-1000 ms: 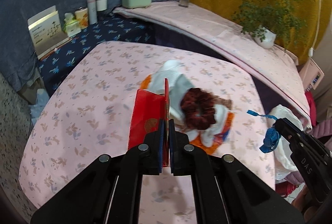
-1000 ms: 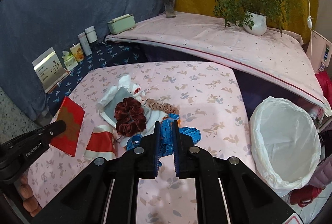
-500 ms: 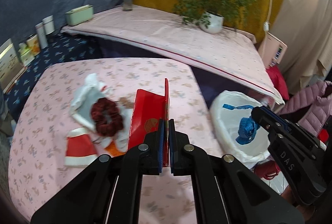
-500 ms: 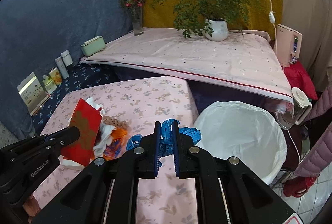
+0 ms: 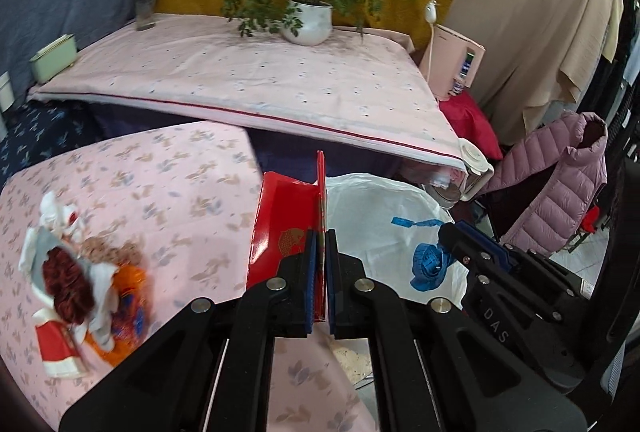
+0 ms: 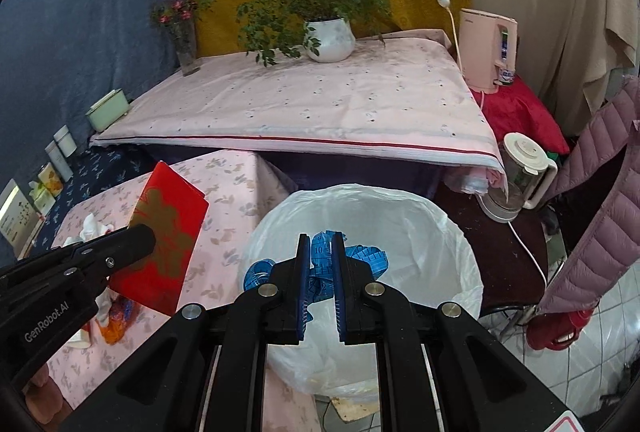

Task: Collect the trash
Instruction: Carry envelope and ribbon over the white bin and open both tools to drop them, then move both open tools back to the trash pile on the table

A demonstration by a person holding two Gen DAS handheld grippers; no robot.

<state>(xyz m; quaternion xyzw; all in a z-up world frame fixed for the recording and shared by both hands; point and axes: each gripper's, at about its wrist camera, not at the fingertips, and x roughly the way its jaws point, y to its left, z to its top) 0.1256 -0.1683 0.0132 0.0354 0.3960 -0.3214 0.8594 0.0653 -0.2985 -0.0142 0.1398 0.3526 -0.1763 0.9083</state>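
My left gripper (image 5: pixel 320 236) is shut on a red paper envelope (image 5: pixel 280 228) and holds it at the table's right edge, beside the bin; the envelope also shows in the right wrist view (image 6: pixel 164 236). My right gripper (image 6: pixel 321 242) is shut on a bunched blue measuring tape (image 6: pixel 360 258) and holds it above the open white-lined trash bin (image 6: pixel 456 232). In the left wrist view the tape (image 5: pixel 428 264) hangs over the bin liner (image 5: pixel 372 208). More trash (image 5: pixel 76 280) lies on the pink floral table (image 5: pixel 160 168): a dark red scrunchie, white tissue and orange and red wrappers.
A higher table with a pink cloth (image 6: pixel 320 100) stands behind, bearing a potted plant (image 6: pixel 328 36), a flower vase (image 6: pixel 184 44) and a green box (image 6: pixel 108 108). A kettle (image 6: pixel 516 176), a pink appliance (image 6: pixel 486 48) and a purple jacket (image 6: pixel 592 200) are to the right of the bin.
Both grippers have swung right from the table toward the bin. The blue tape is now over the bin opening and the red envelope is at the table's edge.
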